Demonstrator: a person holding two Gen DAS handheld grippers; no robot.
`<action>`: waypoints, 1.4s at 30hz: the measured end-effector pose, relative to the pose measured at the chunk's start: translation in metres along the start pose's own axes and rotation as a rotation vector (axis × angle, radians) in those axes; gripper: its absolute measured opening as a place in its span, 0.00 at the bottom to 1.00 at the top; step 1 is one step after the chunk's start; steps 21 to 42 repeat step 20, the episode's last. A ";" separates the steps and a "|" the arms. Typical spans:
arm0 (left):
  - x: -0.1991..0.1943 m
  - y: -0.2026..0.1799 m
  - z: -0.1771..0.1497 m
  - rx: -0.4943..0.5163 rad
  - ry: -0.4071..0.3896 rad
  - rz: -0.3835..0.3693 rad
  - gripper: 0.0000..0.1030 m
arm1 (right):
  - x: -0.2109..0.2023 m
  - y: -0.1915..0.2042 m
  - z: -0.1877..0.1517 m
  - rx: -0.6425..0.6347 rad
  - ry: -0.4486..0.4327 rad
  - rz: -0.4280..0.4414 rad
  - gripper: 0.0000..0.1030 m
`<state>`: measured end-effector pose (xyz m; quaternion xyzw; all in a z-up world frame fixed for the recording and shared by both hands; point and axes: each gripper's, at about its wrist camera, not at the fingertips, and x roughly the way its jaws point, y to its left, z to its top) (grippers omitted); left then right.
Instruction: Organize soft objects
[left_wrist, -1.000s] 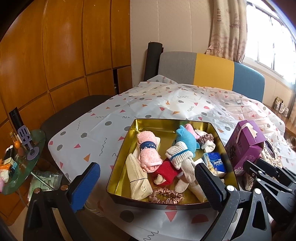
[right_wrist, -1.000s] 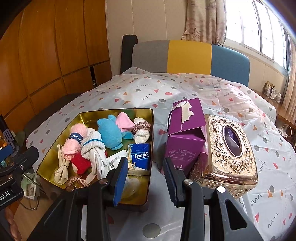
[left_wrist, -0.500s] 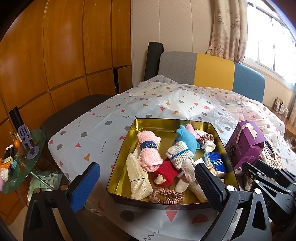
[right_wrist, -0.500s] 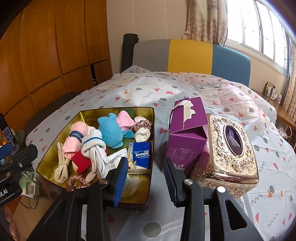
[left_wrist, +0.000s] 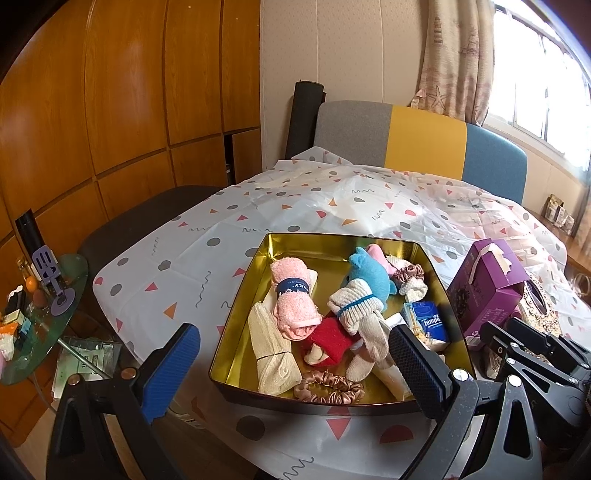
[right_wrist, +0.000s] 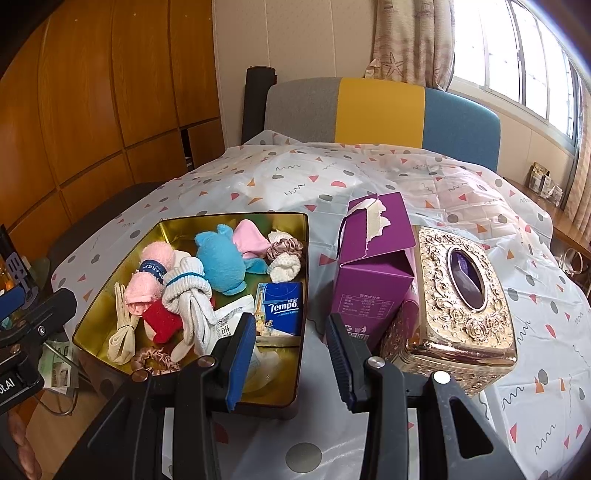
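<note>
A gold tin tray sits at the table's near edge, holding soft things: a rolled pink towel, a blue plush toy, white socks, a red cloth, beige bands, a pink scrunchie and a Tempo tissue pack. My left gripper is open and empty, low in front of the tray. My right gripper is open and empty, over the tray's right edge.
A purple carton and an ornate gold tissue box stand right of the tray. The patterned tablecloth covers the table. A glass side table with clutter stands at the left. A sofa is behind.
Both views have shifted very slightly; the right gripper has edged a little forward. Nothing was taken hold of or let go.
</note>
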<state>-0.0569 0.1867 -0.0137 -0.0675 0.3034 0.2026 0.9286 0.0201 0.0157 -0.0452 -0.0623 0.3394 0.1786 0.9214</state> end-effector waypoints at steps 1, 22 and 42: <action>0.000 0.000 0.000 0.000 0.000 0.000 1.00 | 0.000 0.000 0.000 -0.001 0.000 0.000 0.38; -0.001 0.002 0.001 0.006 -0.036 -0.005 0.95 | -0.001 -0.001 -0.002 0.004 -0.008 -0.006 0.38; -0.001 0.002 0.001 0.006 -0.036 -0.005 0.95 | -0.001 -0.001 -0.002 0.004 -0.008 -0.006 0.38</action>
